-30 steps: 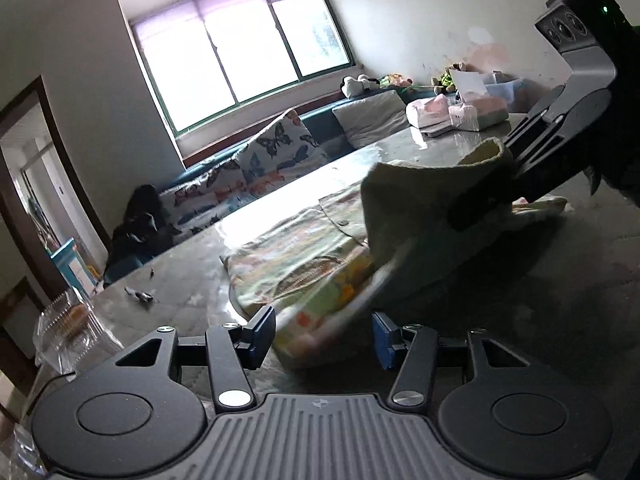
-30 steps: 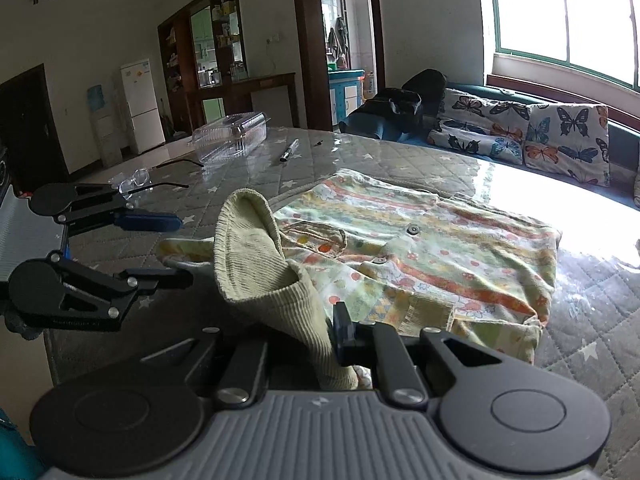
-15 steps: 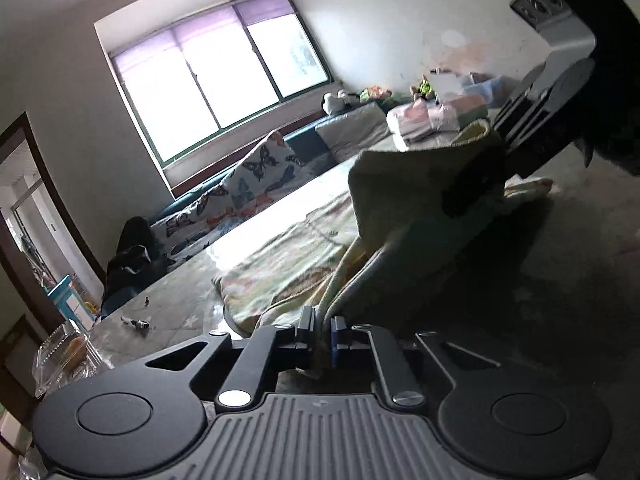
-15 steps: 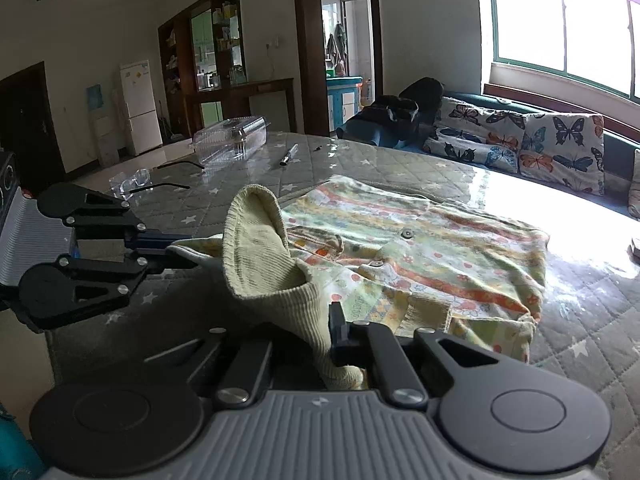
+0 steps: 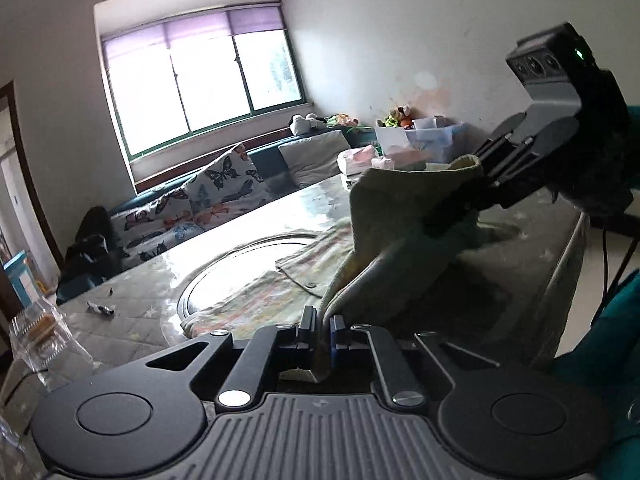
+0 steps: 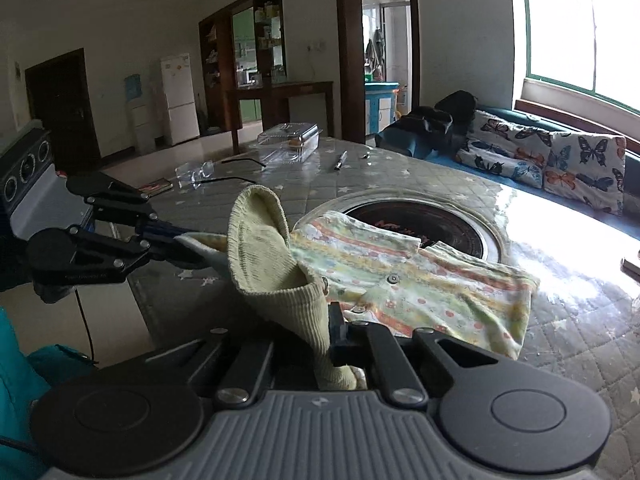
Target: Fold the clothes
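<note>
Left hand-held gripper (image 5: 323,330) and right hand-held gripper (image 6: 320,330) both pinch the pale yellow ribbed-hem patterned garment (image 6: 420,280), hem lifted near the grey quilted tabletop (image 6: 580,332) edge, lower centre. Only the right view shows the round dark inset (image 6: 424,220).

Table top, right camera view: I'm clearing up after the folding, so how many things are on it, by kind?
Garment: 1
Clear plastic box: 1
Pen: 1
Clear glasses: 1
Booklet: 1
Total: 5
Both claws, left and right, are shut on the garment.
</note>
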The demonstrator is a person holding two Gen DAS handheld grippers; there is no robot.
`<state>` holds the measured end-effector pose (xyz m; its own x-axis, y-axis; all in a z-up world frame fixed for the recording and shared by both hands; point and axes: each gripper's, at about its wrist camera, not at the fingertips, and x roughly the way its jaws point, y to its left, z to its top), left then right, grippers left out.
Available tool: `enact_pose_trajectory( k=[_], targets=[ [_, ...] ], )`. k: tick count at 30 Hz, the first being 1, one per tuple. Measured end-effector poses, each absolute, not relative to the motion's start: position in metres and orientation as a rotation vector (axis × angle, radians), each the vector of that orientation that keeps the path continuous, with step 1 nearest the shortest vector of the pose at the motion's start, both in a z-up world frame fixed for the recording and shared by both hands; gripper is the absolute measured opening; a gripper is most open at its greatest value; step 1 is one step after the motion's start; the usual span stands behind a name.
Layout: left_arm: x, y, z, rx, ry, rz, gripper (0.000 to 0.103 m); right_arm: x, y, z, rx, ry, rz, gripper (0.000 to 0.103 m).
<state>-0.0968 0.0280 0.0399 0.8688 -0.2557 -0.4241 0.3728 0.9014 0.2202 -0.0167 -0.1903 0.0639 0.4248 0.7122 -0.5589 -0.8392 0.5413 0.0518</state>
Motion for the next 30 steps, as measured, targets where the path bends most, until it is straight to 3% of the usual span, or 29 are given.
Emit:
enact_pose_trajectory(
  k=[10, 18, 23, 25, 27, 30],
  targets=[
    [-0.022, 0.054, 0.060, 0.223, 0.427, -0.267, 0.007, 0.061, -0.152, 0.093, -0.327, 0.535, 0.971, 0.005],
    [0.084, 0.090, 0.044, 0.130, 0.554, -0.174, 0.007, 0.159, -0.091, 0.070, -0.356, 0.573, 0.893, 0.006],
    [0.126, 0.107, 0.007, 0.061, 0.681, -0.122, 0.009, 0.196, -0.081, 0.035, -0.276, 0.621, 0.794, 0.019],
    [0.130, 0.112, -0.001, 0.042, 0.704, -0.109, 0.011, 0.197, -0.091, 0.034, -0.262, 0.610, 0.755, 0.030],
    [0.131, 0.116, -0.003, 0.027, 0.710, -0.106, 0.013, 0.194, -0.108, 0.038, -0.263, 0.603, 0.740, 0.033],
    [0.130, 0.118, -0.004, 0.019, 0.706, -0.099, 0.019, 0.182, -0.130, 0.037, -0.256, 0.617, 0.728, 0.053]
  ],
)
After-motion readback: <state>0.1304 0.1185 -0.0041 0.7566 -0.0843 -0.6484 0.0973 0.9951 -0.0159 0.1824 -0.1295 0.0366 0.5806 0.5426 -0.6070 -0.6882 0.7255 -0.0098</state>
